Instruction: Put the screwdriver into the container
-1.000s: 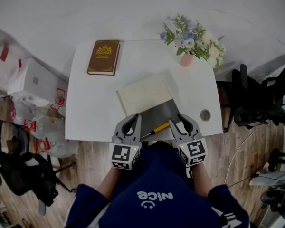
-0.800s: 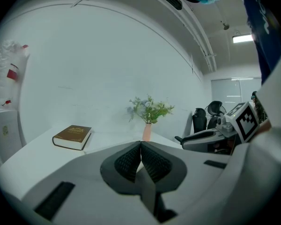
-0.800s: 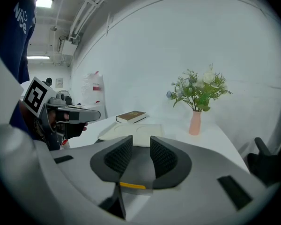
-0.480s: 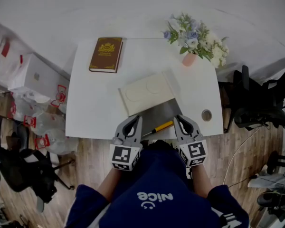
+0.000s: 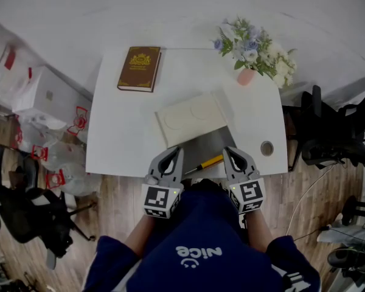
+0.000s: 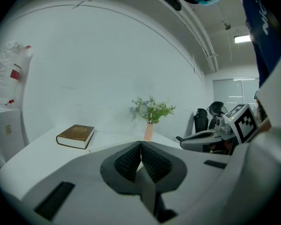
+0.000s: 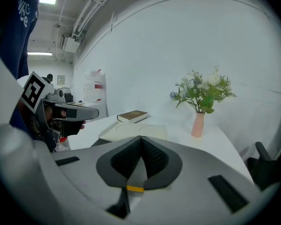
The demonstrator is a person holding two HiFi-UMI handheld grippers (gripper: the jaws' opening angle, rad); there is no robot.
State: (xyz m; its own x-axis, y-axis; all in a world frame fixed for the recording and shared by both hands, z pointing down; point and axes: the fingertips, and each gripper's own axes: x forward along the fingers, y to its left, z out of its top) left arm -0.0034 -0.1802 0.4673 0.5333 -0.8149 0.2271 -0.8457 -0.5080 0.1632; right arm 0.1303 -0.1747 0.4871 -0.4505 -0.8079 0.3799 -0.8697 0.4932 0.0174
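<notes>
Screwdriver [image 5: 208, 162]: lies slantwise at the front edge of the desk [image 5: 118, 139], between the two grippers, with its yellow handle toward the right one. It is along the near side of the container; whether it rests on that or on the desk I cannot tell.
Container [image 5: 210, 143]: grey, at the front middle of the desk, touching a cream tray [image 5: 191, 119] behind it.
Right gripper [image 5: 227, 151]: jaws have just been closing and the pads now meet tip to tip with nothing between the tips. A yellow strip of the screwdriver shows through the gap behind the pads.
Left gripper [image 5: 178, 151]: jaws together, empty, just left of the screwdriver's dark tip.
Back of the desk: a brown book [image 5: 139, 69] at left and flowers [image 5: 255, 44] in a pink vase [image 5: 246, 76] at right.
</notes>
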